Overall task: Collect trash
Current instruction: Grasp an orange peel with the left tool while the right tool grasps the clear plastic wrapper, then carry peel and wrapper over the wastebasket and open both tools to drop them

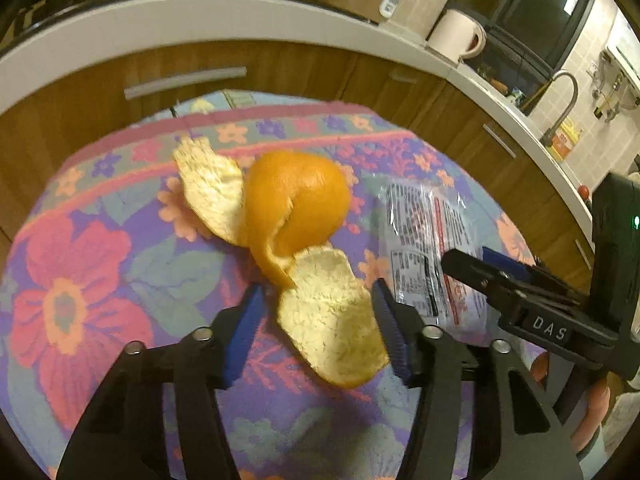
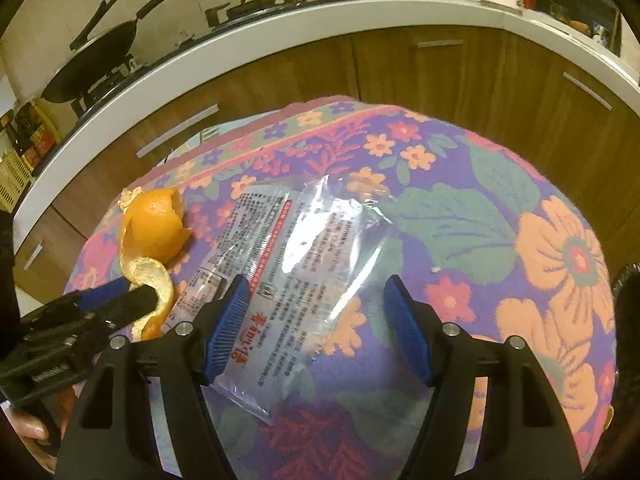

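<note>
A curled orange peel (image 1: 296, 200) lies on the flowered tablecloth (image 1: 80, 280). My left gripper (image 1: 318, 292) is open around the peel's near lobe. Its right pad touches the lobe's edge, while a gap shows at the left pad. A clear printed plastic wrapper (image 2: 304, 248) lies flat to the right of the peel (image 2: 154, 224). My right gripper (image 2: 317, 284) stands open just over the wrapper's near end, its left finger above the printed part. The right gripper (image 1: 480, 258) shows over the wrapper (image 1: 428, 240) in the left wrist view. The left gripper (image 2: 136, 290) shows at the peel in the right wrist view.
Wooden cabinets (image 2: 400, 72) under a white counter (image 2: 280, 20) curve behind the table. A wok (image 2: 96, 64) sits on the stove, a white kettle (image 1: 456, 34) and a faucet (image 1: 564, 96) stand further right. A dark object (image 2: 628, 300) lies at the right edge.
</note>
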A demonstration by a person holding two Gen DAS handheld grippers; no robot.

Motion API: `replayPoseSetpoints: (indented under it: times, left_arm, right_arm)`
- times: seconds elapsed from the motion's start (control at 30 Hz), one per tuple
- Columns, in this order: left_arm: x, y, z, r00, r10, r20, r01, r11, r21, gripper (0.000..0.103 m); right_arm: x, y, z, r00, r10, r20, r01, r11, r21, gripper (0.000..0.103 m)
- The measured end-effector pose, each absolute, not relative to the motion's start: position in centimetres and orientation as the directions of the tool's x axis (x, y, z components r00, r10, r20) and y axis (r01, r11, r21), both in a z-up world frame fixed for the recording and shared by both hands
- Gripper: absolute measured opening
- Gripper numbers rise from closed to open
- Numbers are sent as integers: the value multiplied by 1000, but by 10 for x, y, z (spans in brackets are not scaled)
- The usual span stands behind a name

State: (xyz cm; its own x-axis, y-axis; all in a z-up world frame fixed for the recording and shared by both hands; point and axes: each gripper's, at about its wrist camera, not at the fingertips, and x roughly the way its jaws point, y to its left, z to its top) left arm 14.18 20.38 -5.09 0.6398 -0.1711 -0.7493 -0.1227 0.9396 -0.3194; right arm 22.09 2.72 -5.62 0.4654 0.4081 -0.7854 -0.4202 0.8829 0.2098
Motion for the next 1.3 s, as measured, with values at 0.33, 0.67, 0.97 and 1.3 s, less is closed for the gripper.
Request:
replayPoseSetpoints:
  times: [0.33, 0.67, 0.97, 1.3]
  left_arm:
    - [129, 198, -54, 668, -213, -713, -60, 940, -336, 1]
    - [90, 227, -26, 740, -245, -627, -48, 910, -413, 1]
    - [64, 244, -30, 755, -237, -612, -67, 900, -431, 1]
    - [39, 252, -25, 780, -244, -576, -66, 884, -463, 1]
  right_arm:
    - [214, 37, -58, 472, 398, -786, -467, 870, 161, 11]
    - [198, 41, -48, 525, 396, -753, -496, 862, 107, 1]
    - [185, 21, -33, 544, 421, -726, -479, 866, 143, 1]
    - [162, -1, -12, 580, 437, -688, -467, 870, 158, 1]
